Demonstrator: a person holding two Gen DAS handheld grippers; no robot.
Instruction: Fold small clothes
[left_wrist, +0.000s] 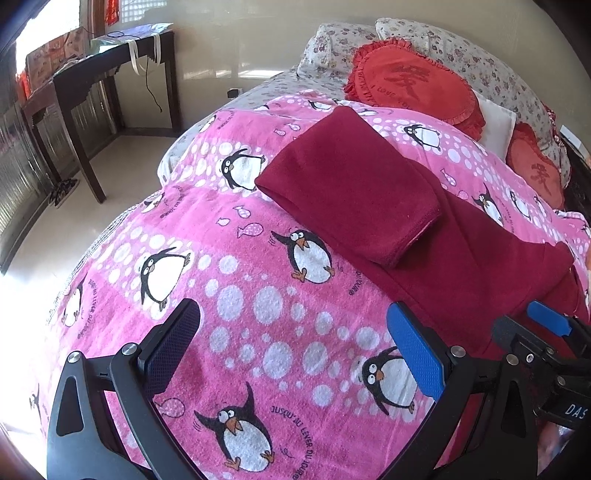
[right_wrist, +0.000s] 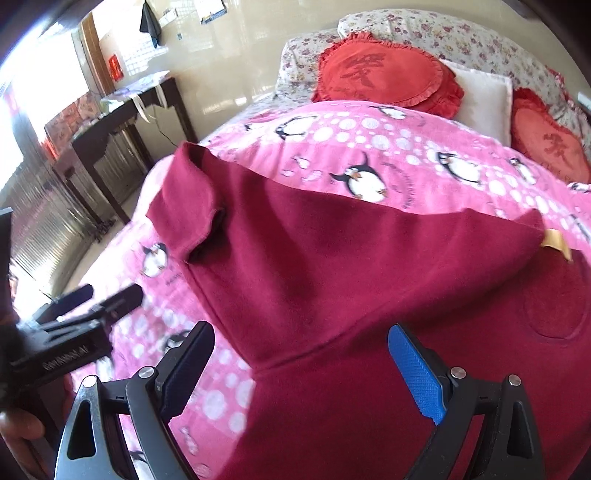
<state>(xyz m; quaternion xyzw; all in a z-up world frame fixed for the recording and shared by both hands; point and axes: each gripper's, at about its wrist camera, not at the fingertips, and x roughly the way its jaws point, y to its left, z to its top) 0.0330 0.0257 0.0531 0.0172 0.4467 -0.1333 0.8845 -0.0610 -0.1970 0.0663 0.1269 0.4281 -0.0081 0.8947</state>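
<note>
The dark red shirt (right_wrist: 314, 258) lies spread on the bed's pink penguin blanket (left_wrist: 240, 258), its length running away toward the pillows. It sits directly under the right gripper (right_wrist: 301, 373), jaws apart and empty. The left gripper (left_wrist: 291, 354), also apart, hovers beside its left edge.

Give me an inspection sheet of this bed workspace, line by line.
Surface: pink penguin blanket spread over the bed.
Job's things: dark red garment lying on the blanket, one sleeve folded over the body, tan label showing.
Clutter: two red heart cushions, a white pillow, floral pillows at the head.
Grippers: left tool open above the blanket; right tool open above the garment's edge; neither holds cloth.
Cables: black cord hanging off the dark side table.
Surroundings: tiled floor, bright window at left.
</note>
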